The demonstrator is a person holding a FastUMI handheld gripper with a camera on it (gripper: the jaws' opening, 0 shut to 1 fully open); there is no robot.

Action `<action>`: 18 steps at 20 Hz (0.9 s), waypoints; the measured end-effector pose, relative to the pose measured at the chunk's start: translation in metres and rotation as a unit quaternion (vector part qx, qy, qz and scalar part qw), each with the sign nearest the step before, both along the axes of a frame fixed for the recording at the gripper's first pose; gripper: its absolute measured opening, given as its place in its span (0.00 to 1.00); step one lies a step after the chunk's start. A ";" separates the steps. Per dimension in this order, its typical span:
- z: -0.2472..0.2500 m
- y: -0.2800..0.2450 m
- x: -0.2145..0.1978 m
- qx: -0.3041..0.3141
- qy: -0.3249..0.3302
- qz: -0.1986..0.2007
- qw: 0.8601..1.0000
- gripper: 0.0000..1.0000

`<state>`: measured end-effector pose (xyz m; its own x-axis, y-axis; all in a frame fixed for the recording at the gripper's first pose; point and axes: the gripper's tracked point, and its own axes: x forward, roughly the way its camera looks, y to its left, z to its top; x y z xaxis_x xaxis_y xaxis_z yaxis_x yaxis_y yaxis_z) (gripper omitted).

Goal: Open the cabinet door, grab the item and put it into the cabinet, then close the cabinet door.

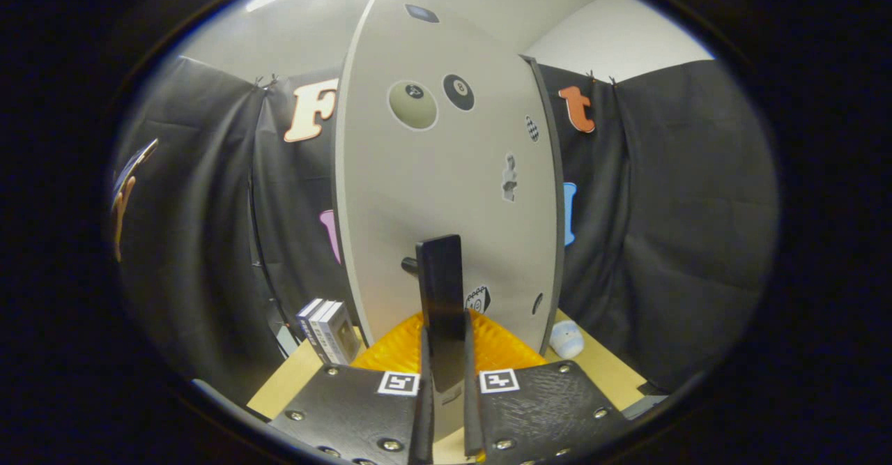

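Note:
A tall white cabinet door (446, 186) with several stickers stands straight ahead of me. Its black upright handle (439, 284) juts toward me on a short peg. My gripper (446, 332) is shut on the handle's lower part, one finger pressing each side. At the foot of the door, just beyond the fingers, lies an orange ribbed object (397, 350). A small white and pale blue item (566, 338) rests on the wooden table (599, 367) to the right of the door's foot.
Several boxed books (327, 329) stand upright on the table left of the door. Black cloth walls close in on both sides and behind. The table's left front edge (279, 388) runs close to the fingers.

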<state>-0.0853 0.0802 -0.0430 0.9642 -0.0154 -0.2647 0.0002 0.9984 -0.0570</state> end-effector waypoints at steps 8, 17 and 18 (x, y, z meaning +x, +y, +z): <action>0.006 -0.040 -0.024 0.042 0.014 -0.039 0.998 0.17; 0.021 -0.107 -0.051 0.029 0.008 -0.105 0.994 0.17; 0.022 -0.114 -0.054 0.033 0.009 -0.112 0.993 0.17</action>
